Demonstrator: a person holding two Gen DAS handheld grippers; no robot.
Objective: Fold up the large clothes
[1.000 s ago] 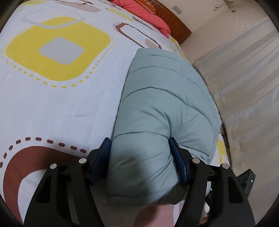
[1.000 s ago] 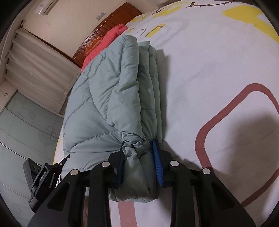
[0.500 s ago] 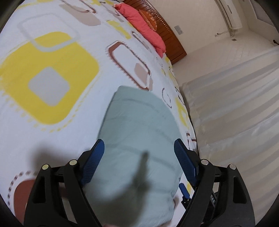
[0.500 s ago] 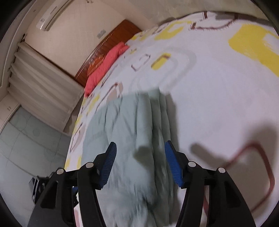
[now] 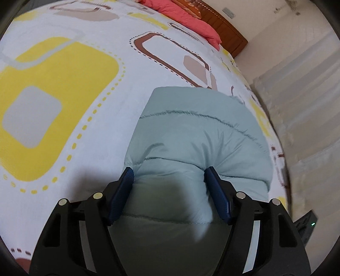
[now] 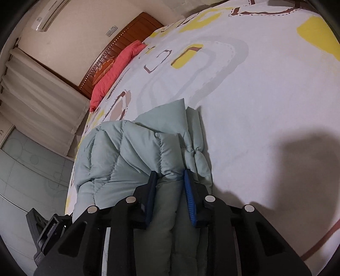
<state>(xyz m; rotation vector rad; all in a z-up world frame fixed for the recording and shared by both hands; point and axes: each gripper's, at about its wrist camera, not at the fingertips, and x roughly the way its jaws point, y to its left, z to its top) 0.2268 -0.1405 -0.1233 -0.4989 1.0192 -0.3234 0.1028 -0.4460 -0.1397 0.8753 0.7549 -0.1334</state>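
Note:
A pale green puffy quilted jacket (image 5: pixel 197 135) lies folded lengthwise on the patterned bed sheet (image 5: pixel 63 95). My left gripper (image 5: pixel 169 176) is shut on the thick near end of the jacket, which bulges between its blue pads (image 5: pixel 216 197). In the right wrist view the jacket (image 6: pixel 127 155) is bunched and lifted at its near end. My right gripper (image 6: pixel 169 178) is shut on a fold of that end, with layers (image 6: pixel 197 152) hanging beside the right pad.
A red quilt (image 5: pixel 187 17) and a wooden headboard (image 5: pixel 223 27) lie at the far end of the bed. Pale curtains (image 5: pixel 308 95) hang past the bed's edge. The other gripper's body (image 6: pixel 44 231) shows at the lower left of the right wrist view.
Both grippers were shut on the jacket, opened above it half a second ago, and are shut on its near end again. The jacket's near end is now raised and bunched.

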